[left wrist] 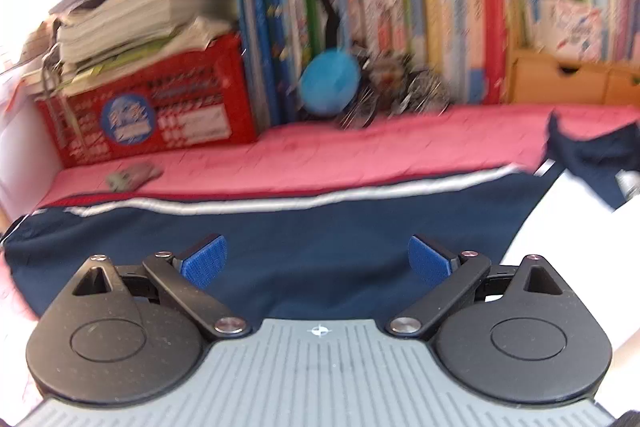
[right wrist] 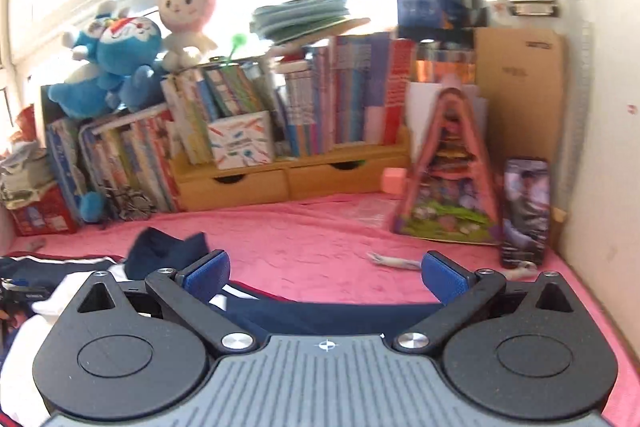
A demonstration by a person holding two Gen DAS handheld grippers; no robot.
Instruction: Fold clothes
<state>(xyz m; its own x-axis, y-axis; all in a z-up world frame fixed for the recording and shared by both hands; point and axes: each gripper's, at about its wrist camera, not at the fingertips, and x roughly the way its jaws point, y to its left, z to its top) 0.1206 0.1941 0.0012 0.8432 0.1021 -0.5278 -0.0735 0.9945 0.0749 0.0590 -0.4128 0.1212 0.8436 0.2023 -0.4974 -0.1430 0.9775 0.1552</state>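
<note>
A navy garment (left wrist: 280, 239) with a white and red stripe along its far edge lies flat on the pink cloth (left wrist: 320, 155). A white part (left wrist: 568, 227) shows at its right, and a navy collar or sleeve (left wrist: 588, 151) sticks up behind. My left gripper (left wrist: 318, 261) is open and empty, just above the navy fabric. In the right wrist view the same garment (right wrist: 320, 311) lies under my right gripper (right wrist: 326, 277), which is open and empty. The raised navy part (right wrist: 168, 253) and the white part (right wrist: 48, 311) sit to its left.
A red crate (left wrist: 160, 115) with stacked papers stands at the back left, next to a row of books (left wrist: 400, 27). A small grey item (left wrist: 134, 175) lies on the cloth. In the right view stand a wooden drawer shelf (right wrist: 288, 179), plush toys (right wrist: 116, 59), a triangular box (right wrist: 448, 179) and a dark box (right wrist: 524, 211).
</note>
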